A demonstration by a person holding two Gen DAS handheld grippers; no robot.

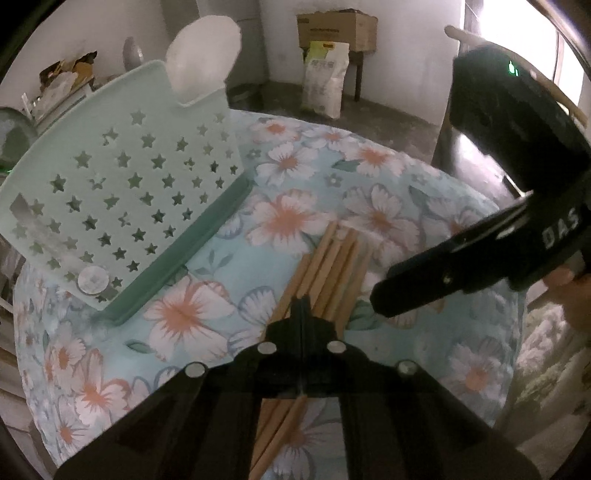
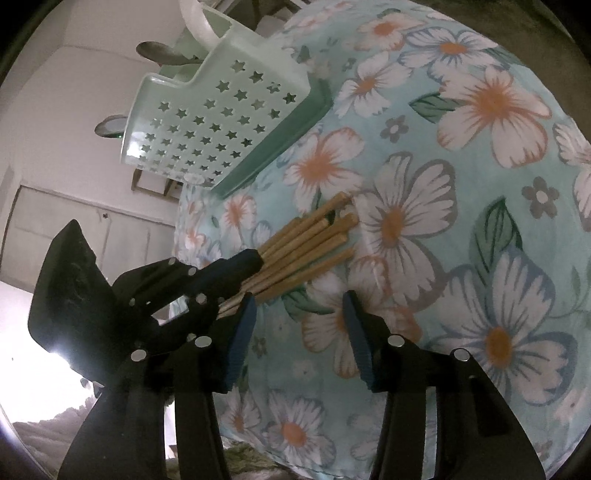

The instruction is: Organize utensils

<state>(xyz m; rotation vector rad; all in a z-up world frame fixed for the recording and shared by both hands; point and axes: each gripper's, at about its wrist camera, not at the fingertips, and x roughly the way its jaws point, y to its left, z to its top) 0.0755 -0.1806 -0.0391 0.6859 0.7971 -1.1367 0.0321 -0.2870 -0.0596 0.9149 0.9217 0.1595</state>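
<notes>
Left gripper point(image 1: 301, 306) fully closed over chopstick bundle point(image 2: 306, 240), mid-table by holder point(image 1: 122, 177). Right gripper point(image 2: 299, 317) half-open, empty, beside them. Risk: loose sticks could fan out, roll toward table edge.

A flowered cloth point(image 1: 207, 266) in pale blue, white and orange covers the table. Against the far white wall a cardboard box point(image 1: 337, 27) sits on a dark stand, a pale sack point(image 1: 325, 79) leaning just beside it.
</notes>
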